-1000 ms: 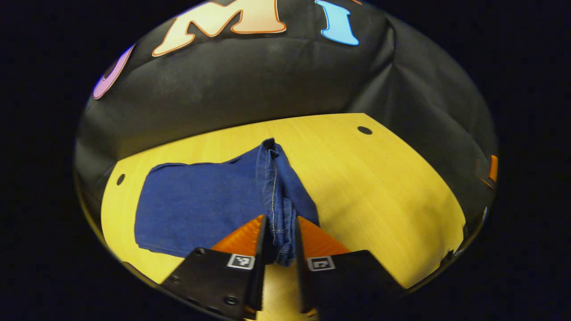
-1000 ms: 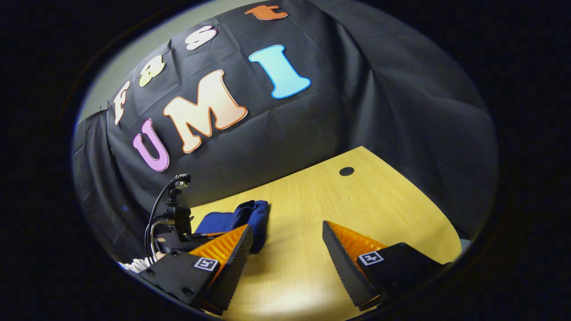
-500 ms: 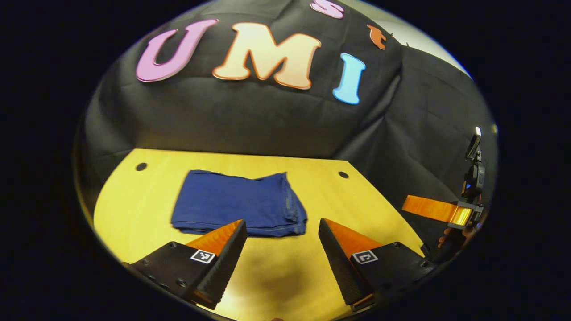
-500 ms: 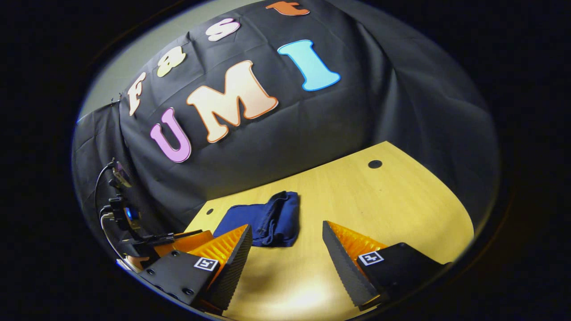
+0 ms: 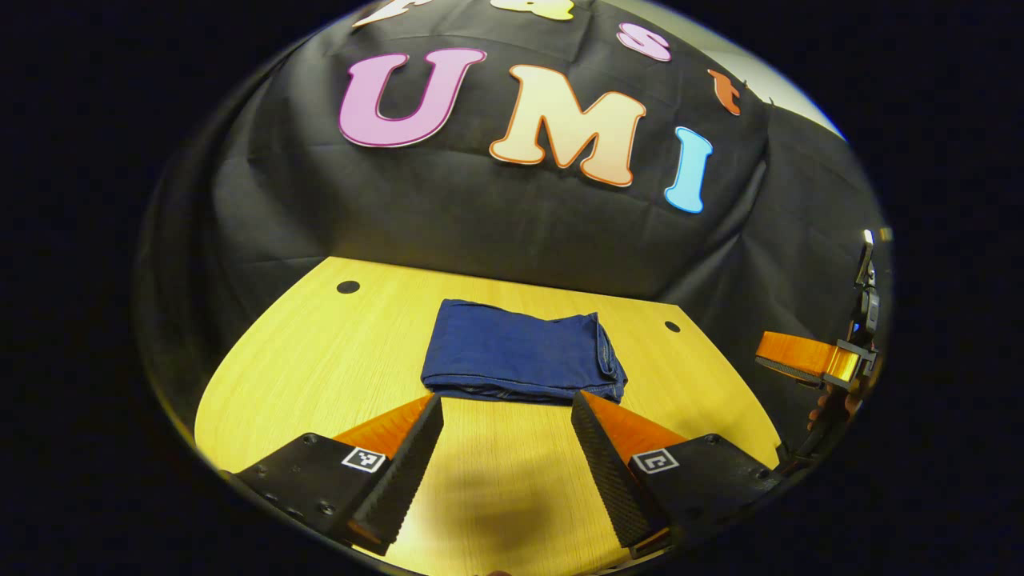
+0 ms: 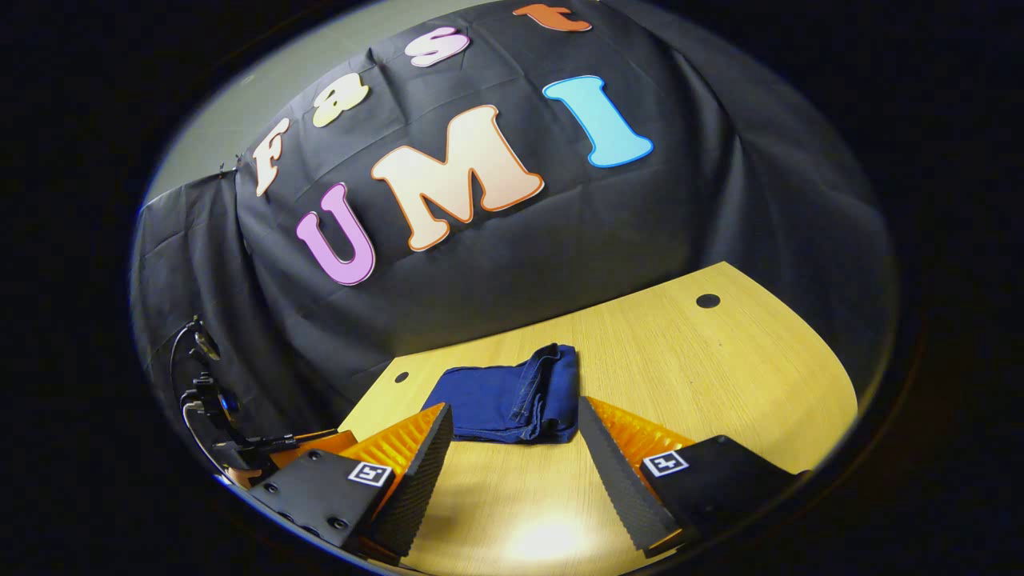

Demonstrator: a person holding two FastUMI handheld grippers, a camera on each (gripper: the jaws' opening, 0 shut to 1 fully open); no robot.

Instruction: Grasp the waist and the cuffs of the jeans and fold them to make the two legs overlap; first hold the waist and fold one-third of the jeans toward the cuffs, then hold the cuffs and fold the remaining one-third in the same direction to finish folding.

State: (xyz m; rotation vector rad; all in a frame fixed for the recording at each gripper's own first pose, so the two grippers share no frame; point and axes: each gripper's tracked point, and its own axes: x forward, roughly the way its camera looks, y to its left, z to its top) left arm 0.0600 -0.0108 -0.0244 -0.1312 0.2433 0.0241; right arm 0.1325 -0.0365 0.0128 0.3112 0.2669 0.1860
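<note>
Jeans [image 5: 520, 358] lay folded into a compact dark-blue denim rectangle on the yellow wood-grain surface [image 5: 320, 360], near its far edge by the black cloth wall. Layered fold edges and stitched seams showed along the bundle's right side in the left gripper view. Two small dark round holes sat in the surface, one [image 5: 348, 286] left of the bundle, one [image 5: 672, 326] right of it.

Left claw [image 5: 506, 424] stood wide, nothing between the fingers. Fingers were orange wedge shapes with black ribbed inner pads on black bodies carrying small square markers. Jeans sat just ahead of the tips, centred on the gap, no contact visible. Far right in that view: the right claw [image 5: 804, 362], orange finger side-on, well apart from the jeans, part of a hand below it.

Right gripper view: left claw's body and cables [image 6: 240, 448] at the low left edge. Jeans [image 6: 512, 396] lay just beyond the right claw [image 6: 514, 428], between its tips; touching or not, couldn't tell. That claw was also wide, holding nothing. Same ribbed pads, same orange wedges.
</note>
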